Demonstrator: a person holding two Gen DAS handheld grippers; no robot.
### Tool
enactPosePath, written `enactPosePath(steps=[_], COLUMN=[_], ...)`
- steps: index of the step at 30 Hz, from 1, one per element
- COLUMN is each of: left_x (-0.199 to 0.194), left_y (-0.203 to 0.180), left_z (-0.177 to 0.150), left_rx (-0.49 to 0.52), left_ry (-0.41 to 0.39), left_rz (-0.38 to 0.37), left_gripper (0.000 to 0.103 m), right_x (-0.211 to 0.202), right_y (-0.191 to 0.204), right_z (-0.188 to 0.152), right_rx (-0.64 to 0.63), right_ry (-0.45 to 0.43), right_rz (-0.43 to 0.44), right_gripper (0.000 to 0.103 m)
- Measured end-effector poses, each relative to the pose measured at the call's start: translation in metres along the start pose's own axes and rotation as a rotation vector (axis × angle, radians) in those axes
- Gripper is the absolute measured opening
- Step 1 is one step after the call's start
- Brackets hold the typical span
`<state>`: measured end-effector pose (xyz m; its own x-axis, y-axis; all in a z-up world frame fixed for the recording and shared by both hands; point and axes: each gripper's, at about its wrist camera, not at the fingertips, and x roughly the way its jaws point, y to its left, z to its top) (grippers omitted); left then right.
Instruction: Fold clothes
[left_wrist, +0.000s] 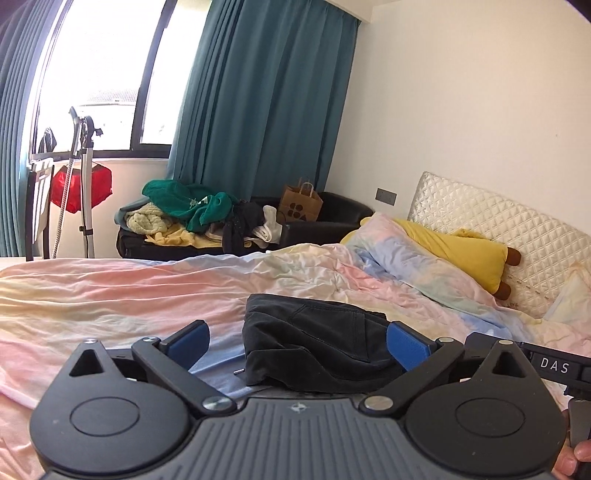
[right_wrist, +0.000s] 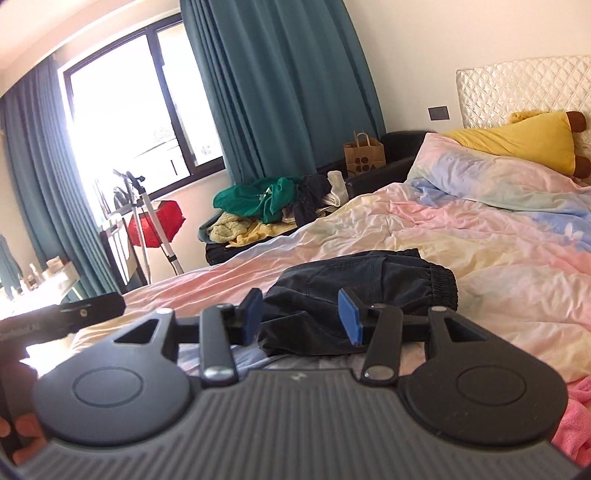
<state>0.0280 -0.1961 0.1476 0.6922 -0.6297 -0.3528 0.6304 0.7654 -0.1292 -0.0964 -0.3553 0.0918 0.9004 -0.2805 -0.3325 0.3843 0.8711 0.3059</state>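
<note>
A folded dark garment with an elastic waistband (left_wrist: 317, 339) (right_wrist: 369, 288) lies on the pastel bedspread (left_wrist: 110, 291) (right_wrist: 498, 258). My left gripper (left_wrist: 299, 343) is raised above the bed, its blue-padded jaws spread wide with nothing between them; the garment lies farther off behind them. My right gripper (right_wrist: 301, 314) also hovers above the bed, jaws partly apart and empty, and the garment shows beyond them. The pads touch nothing. The other gripper's body shows at the right edge of the left wrist view and the left edge of the right wrist view.
A pile of clothes (left_wrist: 192, 214) (right_wrist: 273, 206) sits on a black sofa beside the bed, with a paper bag (left_wrist: 299, 205). A yellow plush (left_wrist: 469, 254) lies by the quilted headboard (left_wrist: 498, 229). A pink cloth (right_wrist: 576, 424) lies at the near right. Teal curtains and a stand are by the window.
</note>
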Motion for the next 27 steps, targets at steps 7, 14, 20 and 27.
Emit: enactPosePath(steps=[7, 14, 20, 27], left_x=[-0.031, -0.028, -0.024, -0.021], left_y=[0.027, 0.032, 0.038, 0.037], left_z=[-0.041, -0.072, -0.079, -0.079], left_rx=[-0.019, 0.028, 0.034, 0.054], left_ry=[-0.033, -0.036, -0.037, -0.031], left_rz=[0.025, 0.067, 0.075, 0.104], left_gripper=[0.103, 0.103, 0.103, 0.103], right_x=[-0.001, 0.017, 0.027, 0.031], right_y=[0.026, 0.029, 0.019, 0.030], right_z=[-0.040, -0.078, -0.092, -0.097], right_rx=[-0.090, -0.132, -0.087, -0.157], right_ry=[-0.043, -0.058, -0.043, -0.055], right_rz=[-0.041, -0.088, -0.099, -0.127], right_gripper=[0.081, 0.089, 0.088, 0.089])
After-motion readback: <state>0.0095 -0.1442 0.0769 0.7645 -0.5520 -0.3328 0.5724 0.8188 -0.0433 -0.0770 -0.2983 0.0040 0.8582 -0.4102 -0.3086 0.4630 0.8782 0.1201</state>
